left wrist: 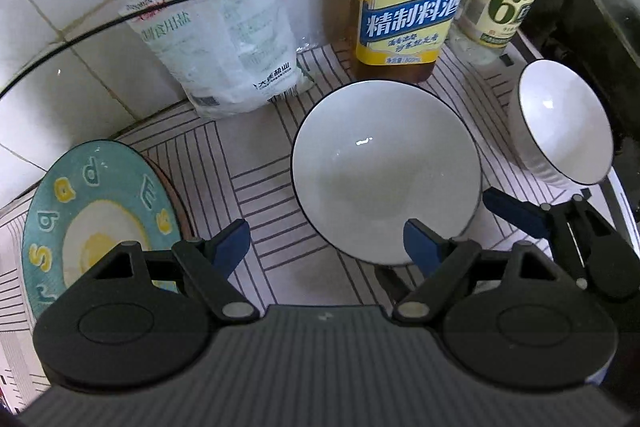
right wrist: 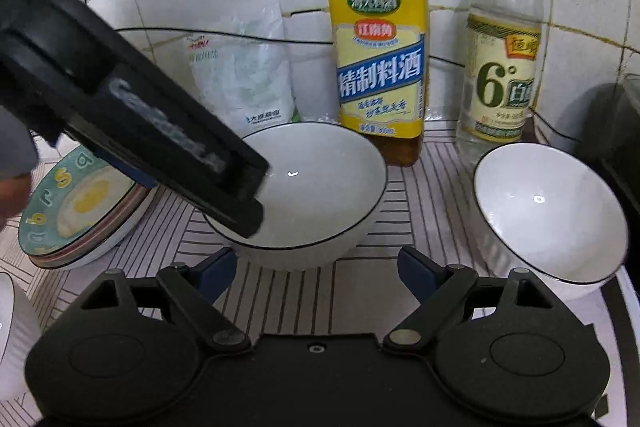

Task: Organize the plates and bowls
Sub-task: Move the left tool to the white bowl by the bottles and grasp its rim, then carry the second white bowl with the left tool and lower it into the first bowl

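White bowl [left wrist: 386,171] on striped mat [left wrist: 256,163], left gripper [left wrist: 326,247] jaws wide, empty, right gripper [right wrist: 318,273] jaws wide, empty

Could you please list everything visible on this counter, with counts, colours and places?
Large bowl: one, white with dark rim, centre of the mat.
Small bowl: one, white with dark rim, tilted, right of the large bowl.
Plates: a stack, teal lettered plate on top, left of the mat.
Cooking wine bottle: one, yellow label, behind the large bowl.
Vinegar bottle: one, clear, yellow cap, back right.
Salt bag: one, white, leaning on the tiled wall.
Mat: one, striped, under everything.
Left gripper: open, over the large bowl's near rim.
Right gripper: open, empty.
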`<state>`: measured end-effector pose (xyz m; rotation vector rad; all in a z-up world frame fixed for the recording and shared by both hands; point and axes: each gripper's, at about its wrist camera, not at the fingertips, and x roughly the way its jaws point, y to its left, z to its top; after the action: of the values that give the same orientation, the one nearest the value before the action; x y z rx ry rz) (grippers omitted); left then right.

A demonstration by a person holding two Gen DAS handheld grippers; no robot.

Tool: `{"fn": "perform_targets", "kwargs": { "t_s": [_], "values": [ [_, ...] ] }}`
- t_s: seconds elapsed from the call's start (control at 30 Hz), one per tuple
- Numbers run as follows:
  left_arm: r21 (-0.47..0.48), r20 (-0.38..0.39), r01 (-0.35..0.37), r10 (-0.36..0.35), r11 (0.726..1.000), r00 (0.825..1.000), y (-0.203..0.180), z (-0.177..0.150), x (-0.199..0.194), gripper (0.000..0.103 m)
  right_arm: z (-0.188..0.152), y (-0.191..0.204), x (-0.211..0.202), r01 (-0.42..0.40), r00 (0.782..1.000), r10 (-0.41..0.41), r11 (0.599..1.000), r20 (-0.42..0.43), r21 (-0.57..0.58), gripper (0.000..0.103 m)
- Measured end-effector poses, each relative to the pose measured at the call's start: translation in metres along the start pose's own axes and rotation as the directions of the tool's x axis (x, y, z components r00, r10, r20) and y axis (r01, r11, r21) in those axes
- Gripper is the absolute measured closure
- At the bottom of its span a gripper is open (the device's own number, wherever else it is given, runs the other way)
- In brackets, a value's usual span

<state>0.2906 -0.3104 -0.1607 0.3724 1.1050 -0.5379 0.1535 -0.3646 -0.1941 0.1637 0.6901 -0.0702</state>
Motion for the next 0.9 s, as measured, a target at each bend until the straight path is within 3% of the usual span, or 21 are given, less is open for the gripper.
{"fn": "perform_targets", "kwargs": {
  "t_s": [0.07, 0.13, 0.17, 0.2, 0.5, 0.67, 0.9],
  "values": [
    [0.002, -0.001, 0.004, -0.004, 1.0, 1.0, 0.002, 0.003, 0.006, 0.026, -0.001, 0.004, 0.004, 0.007, 1.0, -0.007, 1.0, -0.005, -0.024, 0.012],
    [0.006, -0.022, 0.017, -0.017, 1.0, 1.0, 0.004, 0.007, 0.014, 0.053, -0.001, 0.007, 0.009, 0.01, 1.0, -0.01, 0.999, -0.012, -0.042, 0.012],
    [0.012, -0.047, 0.024, -0.023, 1.0, 0.999, 0.004, 0.009, 0.019, 0.075, -0.002, 0.007, 0.011, 0.009, 1.0, -0.01, 0.999, -0.016, -0.044, 0.012],
    [0.011, -0.06, 0.026, -0.026, 1.0, 0.998, 0.005, 0.01, 0.022, 0.08, -0.002, 0.008, 0.012, 0.007, 1.0, -0.008, 0.999, -0.019, -0.047, 0.012],
    [-0.021, -0.048, 0.015, -0.016, 1.0, 0.999, 0.013, 0.017, 0.035, 0.085, 0.004, 0.015, 0.035, 0.0, 1.0, -0.003, 0.994, -0.024, -0.109, 0.011],
    [-0.08, -0.02, 0.062, -0.064, 0.995, 0.998, 0.025, 0.022, 0.046, 0.084, 0.006, 0.016, 0.045, -0.013, 1.0, 0.012, 0.993, -0.016, -0.115, 0.01],
    [-0.06, -0.034, 0.087, -0.089, 0.994, 0.995, 0.029, 0.012, 0.035, 0.087, 0.001, 0.016, 0.043, -0.027, 1.0, 0.027, 0.993, 0.005, -0.116, 0.009]
  ]
}}
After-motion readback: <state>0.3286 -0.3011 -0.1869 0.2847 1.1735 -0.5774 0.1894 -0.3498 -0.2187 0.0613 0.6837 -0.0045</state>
